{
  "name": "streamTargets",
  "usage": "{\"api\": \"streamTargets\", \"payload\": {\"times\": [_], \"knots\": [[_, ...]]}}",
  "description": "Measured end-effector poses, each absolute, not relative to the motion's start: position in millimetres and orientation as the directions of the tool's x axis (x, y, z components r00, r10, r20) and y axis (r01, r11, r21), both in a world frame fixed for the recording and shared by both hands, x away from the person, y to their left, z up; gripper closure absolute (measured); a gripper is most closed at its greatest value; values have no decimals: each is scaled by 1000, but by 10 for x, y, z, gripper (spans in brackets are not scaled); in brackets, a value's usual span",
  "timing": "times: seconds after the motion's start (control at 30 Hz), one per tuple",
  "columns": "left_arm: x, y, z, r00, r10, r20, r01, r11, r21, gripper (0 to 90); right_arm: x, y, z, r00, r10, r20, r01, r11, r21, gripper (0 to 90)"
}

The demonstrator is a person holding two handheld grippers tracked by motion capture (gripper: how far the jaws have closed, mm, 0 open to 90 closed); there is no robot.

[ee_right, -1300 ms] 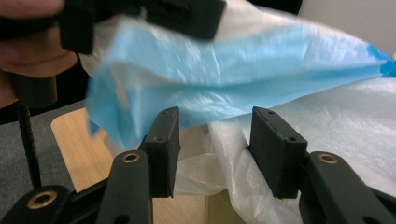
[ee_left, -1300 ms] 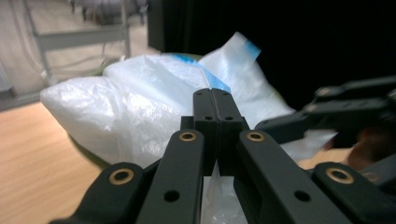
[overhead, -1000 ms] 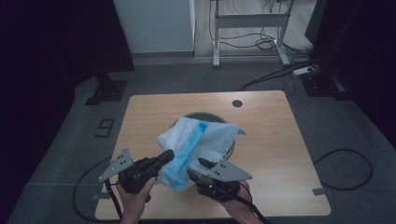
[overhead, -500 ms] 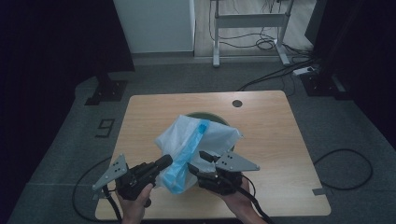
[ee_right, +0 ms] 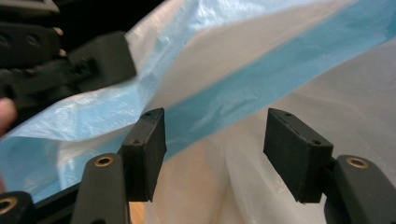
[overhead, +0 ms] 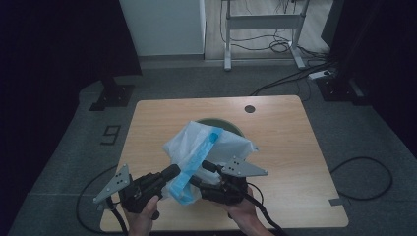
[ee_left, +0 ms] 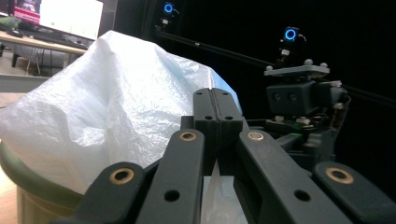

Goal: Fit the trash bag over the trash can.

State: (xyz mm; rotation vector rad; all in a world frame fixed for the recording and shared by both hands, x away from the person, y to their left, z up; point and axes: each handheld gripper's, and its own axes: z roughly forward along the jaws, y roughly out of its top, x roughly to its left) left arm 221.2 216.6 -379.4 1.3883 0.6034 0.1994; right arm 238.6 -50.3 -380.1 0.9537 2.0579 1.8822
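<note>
Wooden table (overhead: 295, 147), grey floor | white-and-blue plastic bag (overhead: 196, 147) over green bin (overhead: 231, 127), frame centre | left gripper (overhead: 172, 172) clamped on bag edge | right gripper (overhead: 205, 173) jaws just opening, bag between, unpressed

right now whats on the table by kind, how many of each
plastic bag, white with a blue band: 1
green bin under the bag: 1
hand-held grippers: 2, the left gripper and the right gripper
total: 4
</note>
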Motion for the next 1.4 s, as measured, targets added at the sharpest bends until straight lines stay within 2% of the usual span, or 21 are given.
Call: {"api": "streamTargets", "payload": {"times": [0.07,0.23,0.33,0.47,0.7,0.93,1.17,1.27,1.4], "knots": [[2232,2172,-3802,832,470,-297,224,206,953,897,2375,-499,-3791,-784,555,277,324,-15,946,380],[2246,2160,-3802,819,487,-305,229,210,950,897,2288,-454,-3773,-799,567,198,265,37,963,383],[2251,2153,-3807,805,503,-313,239,208,949,897,2177,-418,-3755,-810,582,72,163,107,981,387],[2251,2182,-3795,797,513,-319,240,217,946,897,2037,-498,-3744,-815,578,-26,88,167,982,394],[2300,2149,-3767,781,522,-343,257,232,938,897,1924,-544,-3815,-836,545,-64,61,208,976,389],[2355,2087,-3700,778,518,-355,275,227,934,897,1938,-442,-3804,-774,605,-184,-28,257,966,367],[2374,2017,-3656,773,527,-354,284,212,935,897,1961,-404,-3779,-768,601,-223,-76,260,963,380],[2391,1994,-3655,772,522,-363,297,208,932,896,1993,-399,-3746,-761,607,-229,-87,254,963,448],[2418,1973,-3664,768,520,-374,314,203,927,896,2054,-400,-3730,-763,601,-237,-96,257,962,637]]}}
